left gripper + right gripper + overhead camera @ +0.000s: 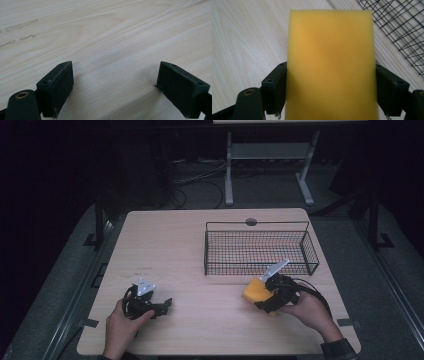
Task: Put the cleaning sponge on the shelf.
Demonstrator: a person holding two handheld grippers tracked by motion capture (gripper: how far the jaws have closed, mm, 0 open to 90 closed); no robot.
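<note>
Sponge (330, 65), yellow and block-shaped, sits clamped between the two black jaws of the right gripper (265, 295), which a hand (307, 312) holds near the front right of the table (190, 245), just in front of the wire basket (260, 247). In the right gripper view the pads press on both sides of the sponge, and its lower end is cut off by the frame, so how deep it sits in the jaws cannot be told. The table is pale wood with light grain, and a few faint grey smudges (21, 25) mark it in the left gripper view. The left gripper (162, 306) rests low over the front left of the table in the other hand (122, 322), its jaws spread wide over bare wood with nothing between them. Around the table the room is dark; a grey floor, loose cables (200, 177) and the legs of a white stand (267, 160) can be made out behind it. Whether the sponge touches the tabletop is hard to tell.
</note>
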